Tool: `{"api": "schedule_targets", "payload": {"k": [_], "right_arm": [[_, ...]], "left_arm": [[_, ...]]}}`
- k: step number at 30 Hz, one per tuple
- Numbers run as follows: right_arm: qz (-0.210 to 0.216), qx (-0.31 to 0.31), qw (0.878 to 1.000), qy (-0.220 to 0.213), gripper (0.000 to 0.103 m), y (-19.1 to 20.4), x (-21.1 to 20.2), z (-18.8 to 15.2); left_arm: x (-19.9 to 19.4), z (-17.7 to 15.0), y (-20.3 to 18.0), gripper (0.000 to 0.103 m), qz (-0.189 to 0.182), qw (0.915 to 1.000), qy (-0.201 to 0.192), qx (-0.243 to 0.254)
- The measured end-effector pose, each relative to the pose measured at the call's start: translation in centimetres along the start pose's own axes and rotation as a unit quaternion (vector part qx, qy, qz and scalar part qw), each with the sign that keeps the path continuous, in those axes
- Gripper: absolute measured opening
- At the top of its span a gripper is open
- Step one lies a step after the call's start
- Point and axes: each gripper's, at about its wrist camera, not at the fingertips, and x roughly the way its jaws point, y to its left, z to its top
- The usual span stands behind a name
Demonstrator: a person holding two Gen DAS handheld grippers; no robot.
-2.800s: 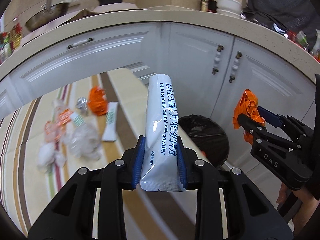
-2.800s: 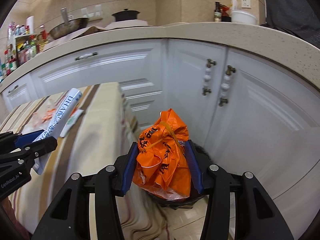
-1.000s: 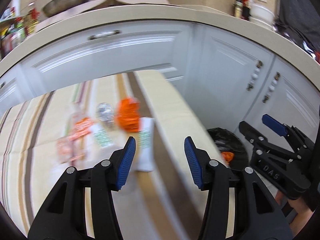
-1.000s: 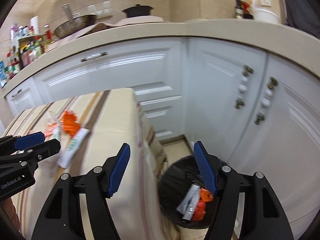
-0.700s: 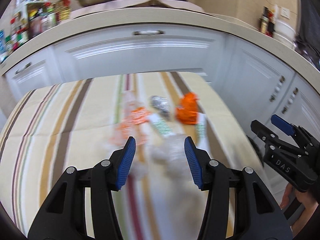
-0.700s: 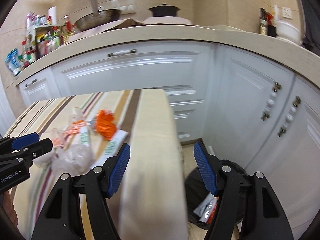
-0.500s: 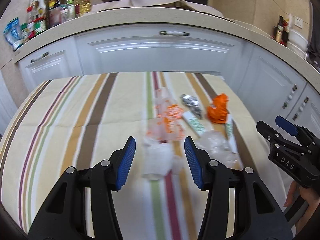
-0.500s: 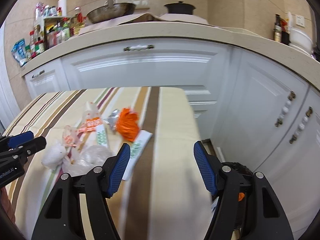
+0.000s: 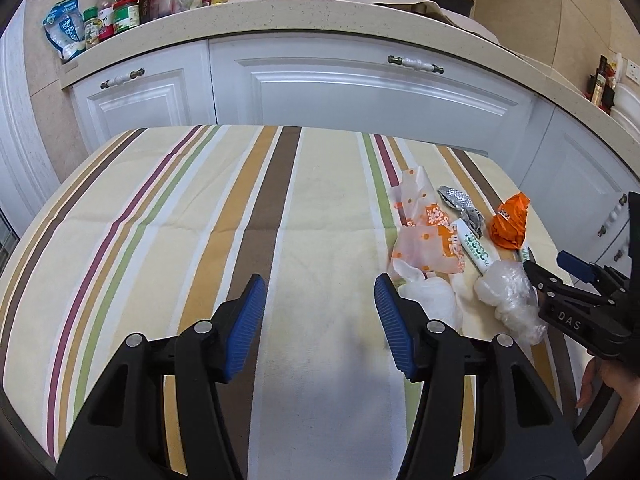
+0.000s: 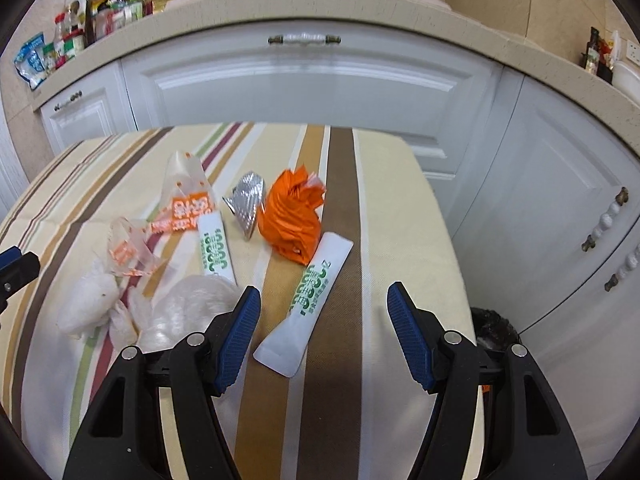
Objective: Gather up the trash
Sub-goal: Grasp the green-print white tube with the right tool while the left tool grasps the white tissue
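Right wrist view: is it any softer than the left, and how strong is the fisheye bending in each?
Right wrist view: slight motion blur, the cabinet handle smeared, the sachet print soft. Left wrist view: sharper, the handle crisp. Both views: the countertop bows into an arc, corners vignetted black, even indoor light, no glare.

The left gripper, jaws opening and empty, hangs over the striped tablecloth. Right of centre lie an orange wrapper, crumpled foil and clear plastic. The right gripper enters at the right edge.
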Motion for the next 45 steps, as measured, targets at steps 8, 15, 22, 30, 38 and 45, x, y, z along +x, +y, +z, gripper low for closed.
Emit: {"api": "schedule_targets", "payload": {"k": [8, 15, 22, 30, 38, 45], "right_arm": [[0.029, 0.014, 0.999, 0.036, 0.042, -0.5, 1.1, -0.6], [0.034, 0.010, 0.999, 0.027, 0.020, -0.7, 0.3, -0.9], [0.020, 0.006, 1.000, 0.009, 0.020, -1.9, -1.4, -1.4], [0.034, 0.013, 0.999, 0.007, 0.020, -2.5, -1.3, -1.3], [0.037, 0.010, 0.999, 0.011, 0.020, -2.4, -1.3, -1.7], [0.032, 0.018, 0.999, 0.007, 0.048, -2.7, -1.1, -1.6]], "left_arm": [[-0.4, -0.2, -0.8, 0.062, -0.016, 0.9998, -0.006, 0.004], [-0.7, -0.7, -2.2, 0.068, -0.031, 0.9994, -0.003, 0.015], [-0.8, -1.3, -4.3, 0.073, -0.042, 0.9985, -0.002, 0.035], [-0.5, -1.4, -5.3, 0.073, -0.031, 0.9985, -0.006, 0.044], [0.7, -1.5, -5.2, 0.072, -0.046, 0.9981, 0.008, 0.039], [1.5, -1.7, -5.5, 0.057, -0.054, 0.9976, 0.015, 0.041]]}}
